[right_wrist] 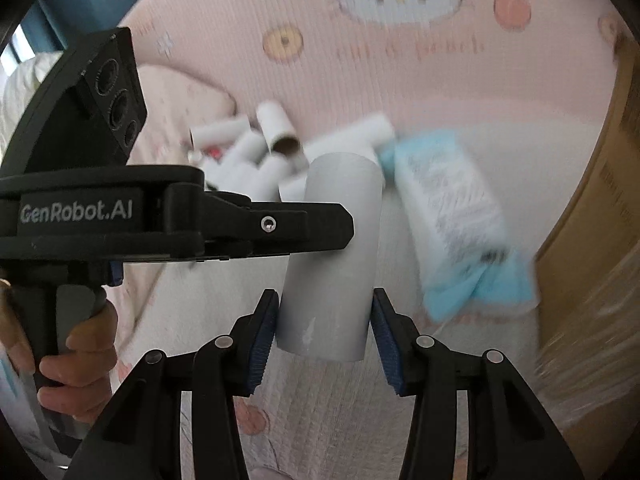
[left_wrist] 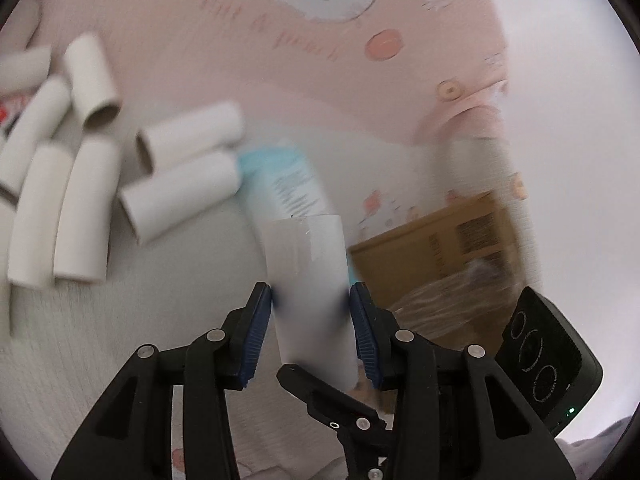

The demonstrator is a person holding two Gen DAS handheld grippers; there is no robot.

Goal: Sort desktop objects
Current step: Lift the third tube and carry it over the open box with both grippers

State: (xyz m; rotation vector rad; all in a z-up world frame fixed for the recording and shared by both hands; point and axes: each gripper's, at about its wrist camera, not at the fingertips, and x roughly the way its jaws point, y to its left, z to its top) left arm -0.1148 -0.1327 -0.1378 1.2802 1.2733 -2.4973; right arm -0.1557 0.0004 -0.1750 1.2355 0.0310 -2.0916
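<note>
Both grippers hold the same white cardboard tube. In the left wrist view my left gripper [left_wrist: 311, 300] is shut on the tube [left_wrist: 310, 264], its blue pads [left_wrist: 260, 320] pressing both sides. In the right wrist view my right gripper [right_wrist: 325, 308] is shut on the tube [right_wrist: 336, 248], and the left gripper's finger [right_wrist: 280, 226] reaches it from the left. A pile of several similar tubes [left_wrist: 80, 152] lies at the left; it also shows in the right wrist view [right_wrist: 260, 152]. A blue and white tissue pack [right_wrist: 460, 216] lies beyond the tube, also visible in the left wrist view [left_wrist: 288, 184].
Everything rests on a pink and white cartoon-print blanket [right_wrist: 400, 60]. A brown cardboard box [left_wrist: 440, 248] stands at the right, also seen in the right wrist view [right_wrist: 600, 240]. A hand [right_wrist: 80, 344] grips the left tool's handle.
</note>
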